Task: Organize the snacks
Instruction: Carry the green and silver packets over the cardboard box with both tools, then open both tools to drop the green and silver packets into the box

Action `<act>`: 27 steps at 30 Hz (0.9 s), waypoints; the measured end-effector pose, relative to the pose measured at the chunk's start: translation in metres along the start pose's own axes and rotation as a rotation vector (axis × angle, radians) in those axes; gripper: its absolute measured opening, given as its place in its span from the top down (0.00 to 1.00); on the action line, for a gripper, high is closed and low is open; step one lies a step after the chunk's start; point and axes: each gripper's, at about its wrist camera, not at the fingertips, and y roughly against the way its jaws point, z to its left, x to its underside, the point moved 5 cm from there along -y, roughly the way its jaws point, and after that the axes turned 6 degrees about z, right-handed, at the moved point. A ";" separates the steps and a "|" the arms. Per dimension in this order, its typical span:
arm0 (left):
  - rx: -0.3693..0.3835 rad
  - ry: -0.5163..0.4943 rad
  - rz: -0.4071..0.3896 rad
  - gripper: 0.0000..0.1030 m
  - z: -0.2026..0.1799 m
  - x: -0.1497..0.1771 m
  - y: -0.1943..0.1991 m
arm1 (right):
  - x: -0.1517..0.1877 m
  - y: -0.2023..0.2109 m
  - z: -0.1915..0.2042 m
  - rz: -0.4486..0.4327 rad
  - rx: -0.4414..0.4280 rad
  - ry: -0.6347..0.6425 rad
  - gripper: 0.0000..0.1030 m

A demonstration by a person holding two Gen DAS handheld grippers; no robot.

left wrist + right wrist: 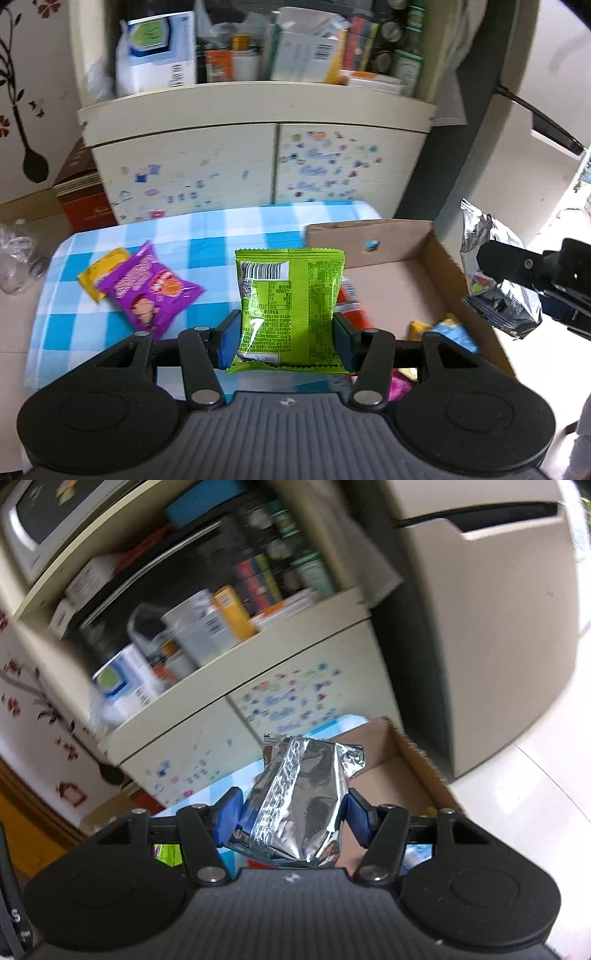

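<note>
The left gripper (pixel 284 332) clamps a green packet (pixel 290 306) at mid-frame, above the checked table (pixel 207 236). The right gripper (pixel 291 812) pinches a silver packet (pixel 299 797), also seen at the right edge of the left view. A cardboard box (pixel 388 236) sits right of centre; a purple packet (pixel 149 291) lies left, overlapping a yellow packet (pixel 101 273).

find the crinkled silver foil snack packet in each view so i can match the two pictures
Left wrist view: crinkled silver foil snack packet at the right edge, clamped in the right tool, beside the box's right wall.
Right wrist view: same packet centre, upright between the blue pads.
Shared landmark: open brown cardboard box on the blue-and-white checked cloth.
</note>
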 end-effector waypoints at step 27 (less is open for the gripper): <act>0.052 -0.080 0.026 0.13 -0.077 0.008 -0.013 | -0.010 0.003 -0.047 -0.025 -0.032 -0.242 0.22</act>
